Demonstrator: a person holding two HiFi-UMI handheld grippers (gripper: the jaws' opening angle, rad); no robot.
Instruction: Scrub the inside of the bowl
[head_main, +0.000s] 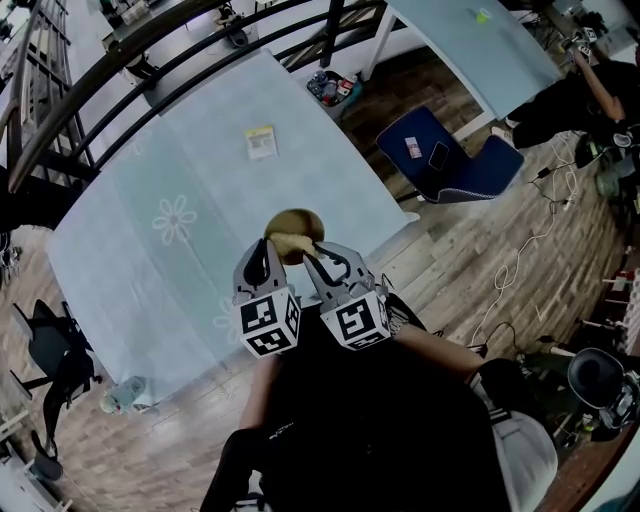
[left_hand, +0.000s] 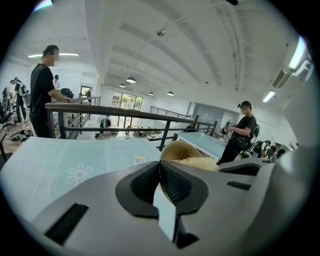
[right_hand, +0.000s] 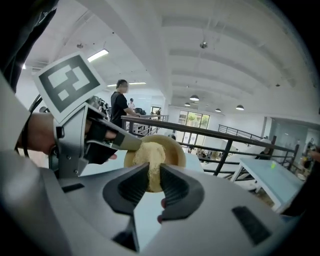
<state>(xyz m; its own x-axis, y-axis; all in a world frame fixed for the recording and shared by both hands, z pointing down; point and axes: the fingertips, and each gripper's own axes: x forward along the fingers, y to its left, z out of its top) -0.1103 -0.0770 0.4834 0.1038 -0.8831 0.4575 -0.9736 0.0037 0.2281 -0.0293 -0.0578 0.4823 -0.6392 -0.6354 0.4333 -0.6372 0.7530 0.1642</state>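
Tan bowl (right_hand: 173, 149) pinched by left gripper (left_hand: 161, 167); right gripper (right_hand: 150, 173) (holding scrubber (right_hand: 148, 154)) inside.

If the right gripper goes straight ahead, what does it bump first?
Probably the inside of the bowl: the right gripper is shut on a tan scrubber that sits inside it.

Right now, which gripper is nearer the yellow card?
Left. The left gripper, shut on the bowl, is straight back from the yellow card; the right gripper, on the scrubber, sits farther right.
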